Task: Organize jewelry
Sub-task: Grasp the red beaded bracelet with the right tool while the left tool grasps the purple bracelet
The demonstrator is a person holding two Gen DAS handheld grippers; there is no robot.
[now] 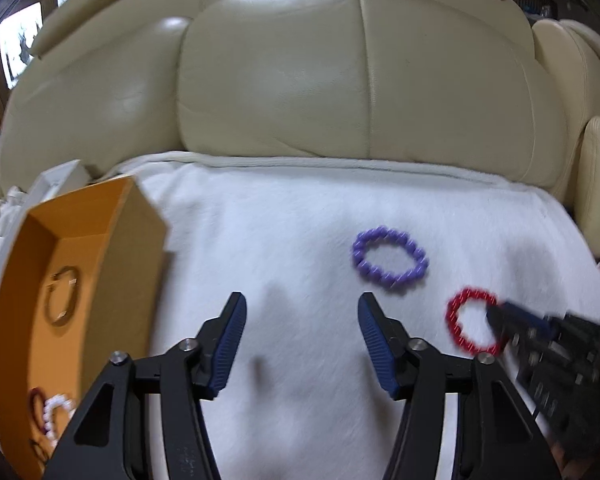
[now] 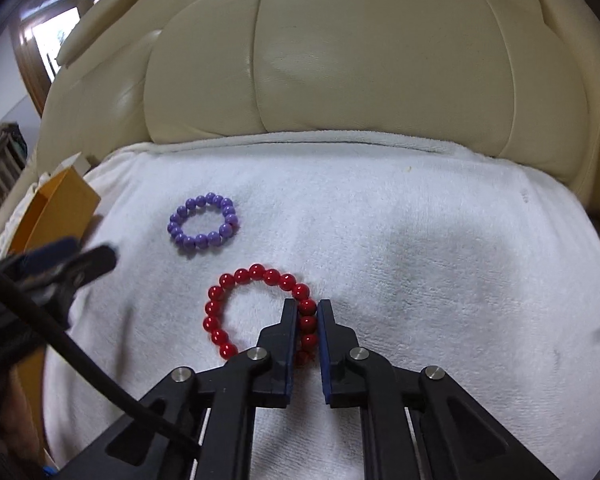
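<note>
Red bead bracelet [image 1: 473,321], left wrist view: it lies on the white towel [image 1: 300,216] at my right, with the tips of my right gripper [image 1: 496,316] at its far-right beads. My left gripper [image 1: 302,312] hangs over bare towel with its jaws moderately wide and nothing between them. A purple bead bracelet [image 1: 389,259] lies just beyond its right finger. At the left stands an orange box [image 1: 140,216], which holds a dark bangle [image 1: 62,296] and, near its lower end, a white bead bracelet [image 1: 56,416] beside a dark one.

Right wrist view: my right gripper [image 2: 308,308] is narrowed onto the right side of the red bead bracelet [image 2: 256,304], its blue pads [image 2: 290,344] pressing the beads from both sides. The bracelet rests flat on the white towel [image 2: 420,240]. The purple bead bracelet [image 2: 204,224] lies apart, up and to the left. My left gripper [image 2: 88,260] enters blurred at the left edge, in front of the orange box [image 2: 64,200]. A cream leather sofa back [image 2: 340,60] rises behind.
</note>
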